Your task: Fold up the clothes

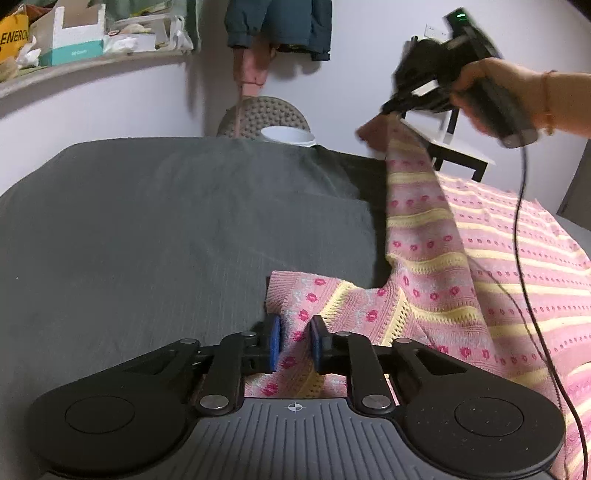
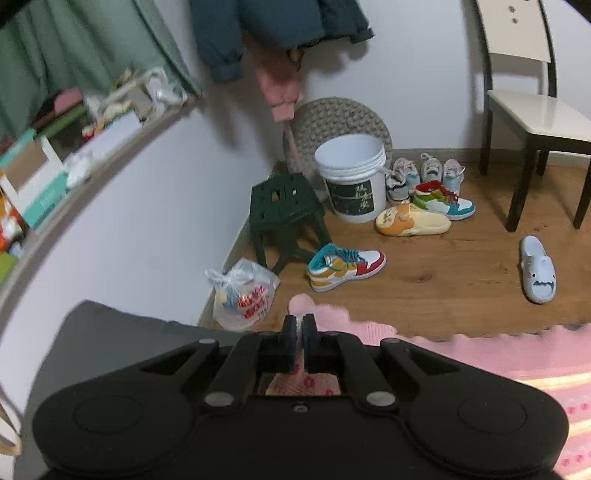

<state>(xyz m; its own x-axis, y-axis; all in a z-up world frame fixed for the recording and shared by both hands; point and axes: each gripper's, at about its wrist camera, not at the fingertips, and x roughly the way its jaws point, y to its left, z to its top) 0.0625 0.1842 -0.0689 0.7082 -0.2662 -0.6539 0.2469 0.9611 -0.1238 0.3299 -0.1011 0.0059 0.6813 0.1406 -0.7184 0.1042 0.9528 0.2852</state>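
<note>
**Pink knit garment, held at two points over a grey bed**

Pink knit garment (image 1: 480,258): striped in pale yellow with rows of magenta dots; lies spread across the right part of the bed, one corner lifted high, another edge bunched near the lower centre of the left wrist view.

Left claw (image 1: 294,345): blue-padded fingers (image 1: 275,347) closed on a fold of the garment's near edge, low over the bed; cloth shows between the pads and beneath the claw body.

Right claw (image 2: 300,332): pads pressed together on a pink edge of the garment, held up above the bed with the floor visible beyond. In the left wrist view the same claw (image 1: 391,107) is blurred, gripped by a hand (image 1: 480,92), with the raised corner hanging taut from its tip and a black cable (image 1: 524,258) trailing down across the cloth.

Bed (image 1: 166,221): covered in dark grey sheet, bare on the left part.

Floor items, wood floor (image 2: 443,266): white bucket (image 2: 351,177) with a dark label, just beside a dark green plastic stool (image 2: 284,214); multicoloured high-top sneaker (image 2: 343,266) near the stool; yellow slipper (image 2: 413,221) in front of the bucket; pale blue shark slipper (image 2: 537,269) well apart to the right; tied plastic bag (image 2: 243,291) against the wall.

Chair (image 2: 532,110): cream seat, dark legs, at the right wall.

Shelf (image 1: 92,62): cluttered with boxes, upper left.

Teal jacket (image 1: 277,22): hanging on the wall.
</note>
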